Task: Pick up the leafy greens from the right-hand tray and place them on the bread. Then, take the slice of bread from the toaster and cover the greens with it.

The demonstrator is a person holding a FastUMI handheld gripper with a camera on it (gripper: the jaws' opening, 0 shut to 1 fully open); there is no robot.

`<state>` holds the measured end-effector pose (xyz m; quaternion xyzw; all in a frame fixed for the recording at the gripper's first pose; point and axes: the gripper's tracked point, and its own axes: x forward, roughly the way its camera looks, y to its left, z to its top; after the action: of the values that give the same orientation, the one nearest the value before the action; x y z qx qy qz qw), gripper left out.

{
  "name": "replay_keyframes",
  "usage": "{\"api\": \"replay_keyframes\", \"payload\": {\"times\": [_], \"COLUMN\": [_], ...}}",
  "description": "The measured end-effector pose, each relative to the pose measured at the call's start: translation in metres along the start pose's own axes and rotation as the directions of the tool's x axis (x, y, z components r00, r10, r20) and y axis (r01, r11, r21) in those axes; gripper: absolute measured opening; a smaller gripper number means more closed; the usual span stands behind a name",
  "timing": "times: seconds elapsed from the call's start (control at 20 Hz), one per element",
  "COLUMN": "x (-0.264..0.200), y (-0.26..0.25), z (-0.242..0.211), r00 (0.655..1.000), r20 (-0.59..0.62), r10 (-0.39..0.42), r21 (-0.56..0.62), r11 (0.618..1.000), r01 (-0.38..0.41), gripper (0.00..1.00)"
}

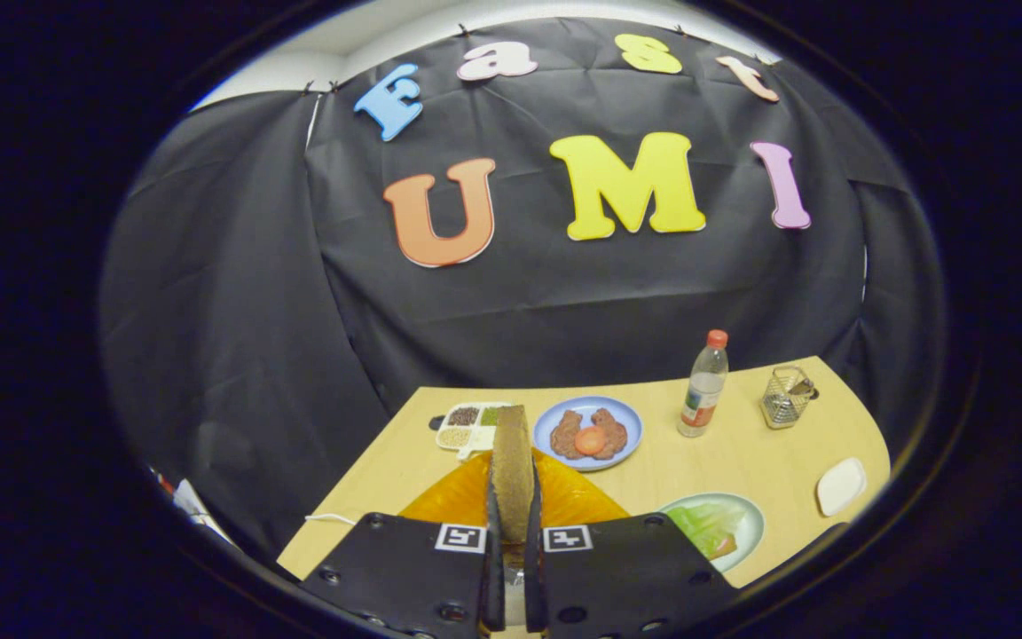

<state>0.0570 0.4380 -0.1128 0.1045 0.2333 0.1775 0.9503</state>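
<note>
My gripper (pixel 512 524) is shut on a slice of brown bread (pixel 512 466), which stands on edge between the fingers and points away from me. Right under and behind the slice lies an orange-yellow object (pixel 564 501), probably the toaster, partly hidden by the fingers. To the right of the fingers sits a pale green plate (pixel 746 524) holding leafy greens (pixel 708 522) on what looks like bread. Beyond the slice, a blue plate (pixel 588 432) carries brown pieces with an orange-red slice on top.
A white divided tray (pixel 467 426) with grains stands left of the blue plate. A water bottle (pixel 704 383) and a wire holder (pixel 787 396) stand at the back right of the wooden table (pixel 759 453). A small white dish (pixel 841 485) lies near the right edge.
</note>
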Motion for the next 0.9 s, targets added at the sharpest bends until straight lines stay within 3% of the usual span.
{"api": "replay_keyframes", "payload": {"times": [0.4,0.65,0.9], "x": [-0.023,-0.013,0.012], "y": [-0.11,-0.157,-0.163], "z": [0.013,-0.022,-0.075], "r00": [0.996,0.995,0.996], "r20": [0.054,0.004,-0.086], "r10": [-0.075,-0.096,-0.036], "r21": [0.008,0.028,0.061], "r11": [0.997,0.995,0.997], "r01": [0.075,0.096,0.041], "gripper": [0.09,0.09,0.09]}}
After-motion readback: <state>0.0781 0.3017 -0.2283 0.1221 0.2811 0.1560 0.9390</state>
